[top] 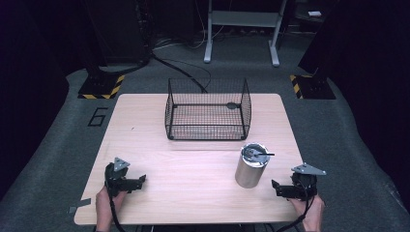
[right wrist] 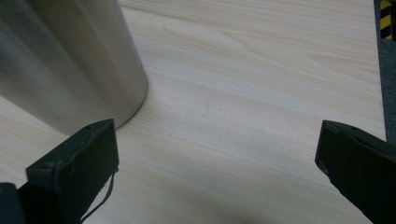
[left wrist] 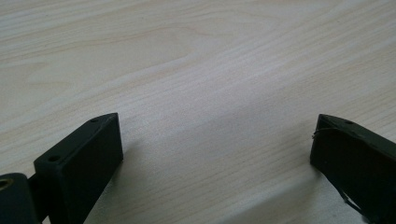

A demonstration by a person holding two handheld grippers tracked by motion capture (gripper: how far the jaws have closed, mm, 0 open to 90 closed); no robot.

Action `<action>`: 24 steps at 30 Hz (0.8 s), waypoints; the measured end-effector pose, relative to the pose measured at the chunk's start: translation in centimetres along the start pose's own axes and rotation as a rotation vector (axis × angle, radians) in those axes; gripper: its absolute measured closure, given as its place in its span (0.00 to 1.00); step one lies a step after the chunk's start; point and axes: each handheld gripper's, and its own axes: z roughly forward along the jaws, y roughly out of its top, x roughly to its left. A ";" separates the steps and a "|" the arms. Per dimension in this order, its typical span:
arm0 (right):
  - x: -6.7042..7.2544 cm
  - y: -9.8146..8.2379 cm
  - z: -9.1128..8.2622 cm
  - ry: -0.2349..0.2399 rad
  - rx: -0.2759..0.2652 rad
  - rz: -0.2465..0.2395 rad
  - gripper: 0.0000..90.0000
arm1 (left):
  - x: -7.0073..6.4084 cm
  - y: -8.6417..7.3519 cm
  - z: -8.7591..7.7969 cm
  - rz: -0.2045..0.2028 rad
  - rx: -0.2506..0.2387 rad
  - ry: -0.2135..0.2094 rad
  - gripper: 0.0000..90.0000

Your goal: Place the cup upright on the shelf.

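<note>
A black "6" marks the floor.

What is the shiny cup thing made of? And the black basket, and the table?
The cup looks like brushed metal, probably steel: silvery, with soft streaky reflections. The basket seems to be thin wire coated black: you can see through its grid walls. The table looks like pale wood, perhaps a printed laminate: grain lines run across it, with a smooth matte surface.

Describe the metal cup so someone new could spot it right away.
Start at the wooden table, then look in front of the black wire basket, toward the right. The metal cup is the shiny upright cylinder with a dark utensil inside.
</note>
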 end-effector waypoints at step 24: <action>4.5 2.4 -2.6 0.112 -0.067 -0.070 0.00 | 0.0 0.0 0.0 0.000 0.000 -0.002 0.02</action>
